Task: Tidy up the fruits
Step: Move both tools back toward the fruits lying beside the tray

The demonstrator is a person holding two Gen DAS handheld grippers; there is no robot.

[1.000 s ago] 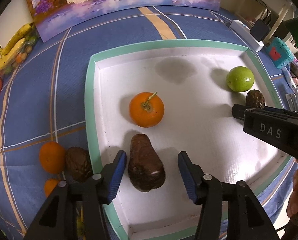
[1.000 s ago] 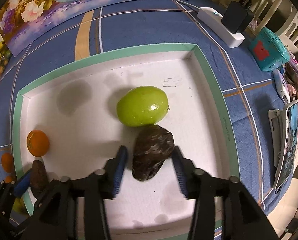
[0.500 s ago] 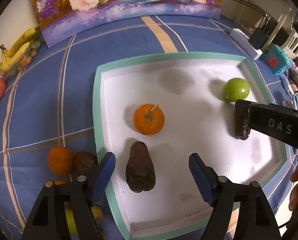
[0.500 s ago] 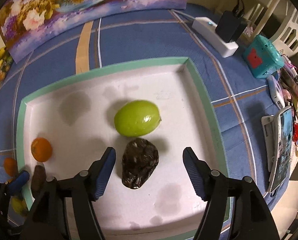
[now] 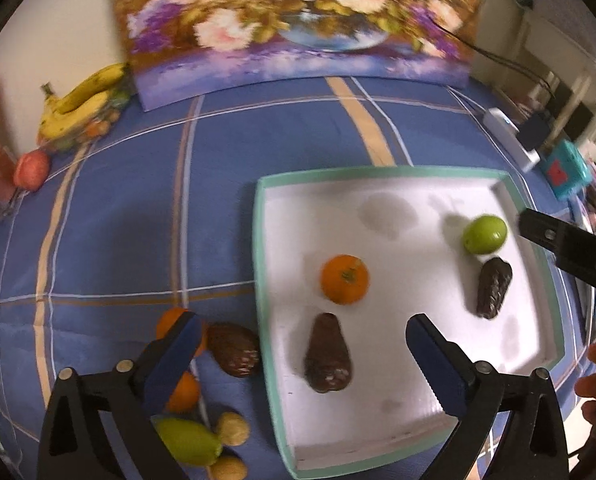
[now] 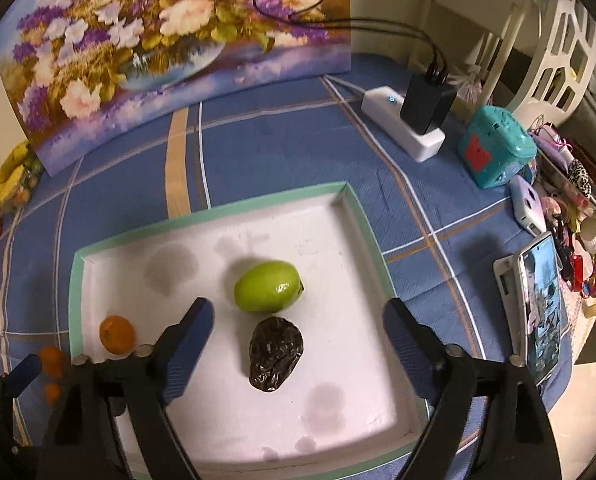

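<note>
A white tray with a green rim [image 5: 259,248] [image 6: 73,280] lies on the blue tablecloth. In it are an orange [image 5: 344,279] [image 6: 116,334], a green fruit [image 5: 484,234] [image 6: 267,286] and two dark brown avocados, one near the left side [image 5: 328,354] and one by the green fruit [image 5: 493,287] [image 6: 275,347]. My left gripper [image 5: 304,364] is open and empty, raised above the near-left avocado. My right gripper [image 6: 298,346] is open and empty above the other avocado.
Left of the tray lie two oranges [image 5: 173,326], a brown avocado [image 5: 233,349], a green fruit [image 5: 187,440] and small tan fruits [image 5: 230,428]. Bananas [image 5: 79,100] and a red fruit [image 5: 31,168] sit far left. A flower painting [image 6: 169,40], power strip [image 6: 402,128] and phone [image 6: 542,312] are around.
Both grippers opened wider, released their avocados and pulled up and back from the tray. The avocados stay lying in the tray.
</note>
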